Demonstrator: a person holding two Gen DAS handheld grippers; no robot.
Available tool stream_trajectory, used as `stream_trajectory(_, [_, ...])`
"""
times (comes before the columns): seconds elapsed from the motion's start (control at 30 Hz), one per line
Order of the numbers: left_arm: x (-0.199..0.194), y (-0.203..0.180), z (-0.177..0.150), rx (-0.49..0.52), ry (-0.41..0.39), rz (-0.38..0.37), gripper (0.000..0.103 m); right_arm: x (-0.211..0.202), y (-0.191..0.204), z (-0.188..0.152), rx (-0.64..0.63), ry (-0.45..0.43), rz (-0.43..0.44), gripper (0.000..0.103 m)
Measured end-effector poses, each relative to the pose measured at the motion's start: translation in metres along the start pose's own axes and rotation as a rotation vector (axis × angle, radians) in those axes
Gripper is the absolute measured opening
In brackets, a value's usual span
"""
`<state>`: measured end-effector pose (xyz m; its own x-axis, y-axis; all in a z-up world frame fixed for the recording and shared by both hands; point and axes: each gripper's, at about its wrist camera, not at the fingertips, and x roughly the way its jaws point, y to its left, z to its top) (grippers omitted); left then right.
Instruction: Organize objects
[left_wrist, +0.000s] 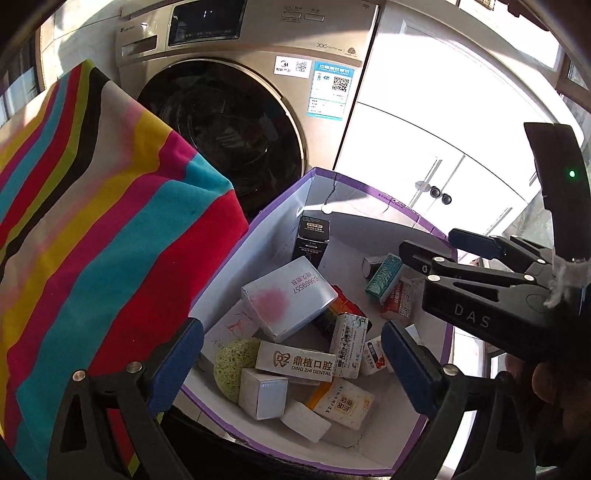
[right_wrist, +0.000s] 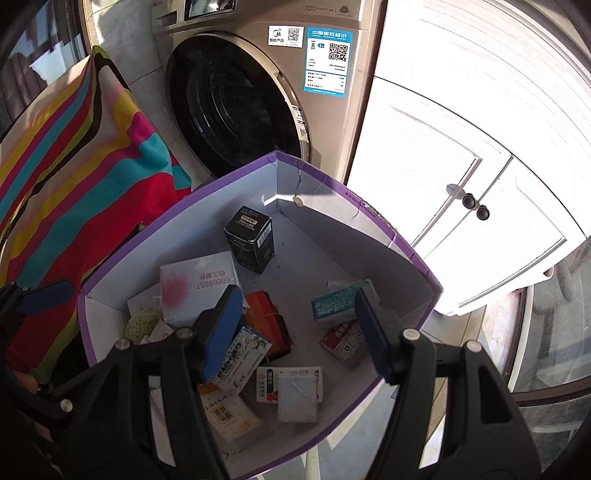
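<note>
1. Step in hand, by my reading: picking the next item. The purple-rimmed white cardboard box (right_wrist: 373, 221) sat before the gold front-load washing machine (right_wrist: 258, 92), holding jumbled small cartons.
2. Left tool (left_wrist: 291, 354) and right tool (right_wrist: 295, 332) both hovered over it, fingers spread apart, holding nothing.
3. The next move likely calls for lowering onto one carton, perhaps the teal rectangular packet (right_wrist: 334, 304).
4. Materials: stiff glossy card, a spongy green mesh ball (left_wrist: 234, 363), a soft striped multicoloured cloth (left_wrist: 92, 221) alongside.

A washing machine (left_wrist: 236, 110) stands behind, striped cloth (left_wrist: 92, 229) to its left, white cabinet doors (right_wrist: 461, 206) with 2 dark knobs (right_wrist: 476, 206) right.
</note>
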<state>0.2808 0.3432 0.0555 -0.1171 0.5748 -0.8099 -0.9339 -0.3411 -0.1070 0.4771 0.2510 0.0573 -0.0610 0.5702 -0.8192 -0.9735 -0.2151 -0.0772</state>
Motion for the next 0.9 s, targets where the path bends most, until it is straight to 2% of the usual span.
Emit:
stream_trajectory(0.07, [-0.033,0.001,0.000,0.006,-0.159,0.064,0.099,-0.021,0.001,0.006,-0.021,-0.105,-0.050,0.067])
stream_trajectory(0.13, [-0.055,0.003,0.001,-0.018,-0.259,0.098,0.103,-0.040,0.002,0.010,-0.017,-0.203,-0.100,0.081])
stream_trajectory(0.17, [-0.057,0.005,0.002,-0.027,-0.269,0.094,0.103,-0.047,0.002,0.011,-0.004,-0.238,-0.111,0.095])
stream_trajectory(0.23, [-0.048,0.010,0.005,-0.037,-0.228,0.082,0.103,-0.055,0.002,0.012,0.011,-0.288,-0.102,0.098])
stream_trajectory(0.3, [-0.032,0.012,0.004,-0.031,-0.138,0.087,0.103,-0.057,0.002,0.011,0.006,-0.294,-0.078,0.098])
stream_trajectory(0.4, [-0.018,0.016,-0.002,-0.062,-0.074,0.026,0.103,-0.045,0.004,0.009,-0.025,-0.213,-0.060,0.098])
stream_trajectory(0.57, [-0.003,0.009,-0.013,-0.037,0.001,0.000,0.103,-0.011,-0.001,-0.005,0.010,-0.037,-0.025,0.098])
stream_trajectory(0.8, [0.025,0.002,-0.023,-0.032,0.135,-0.023,0.103,0.000,-0.003,-0.016,0.019,0.045,-0.036,0.098])
stream_trajectory(0.9, [0.032,0.002,-0.027,-0.031,0.165,-0.021,0.103,0.005,-0.003,-0.019,0.031,0.079,-0.028,0.098])
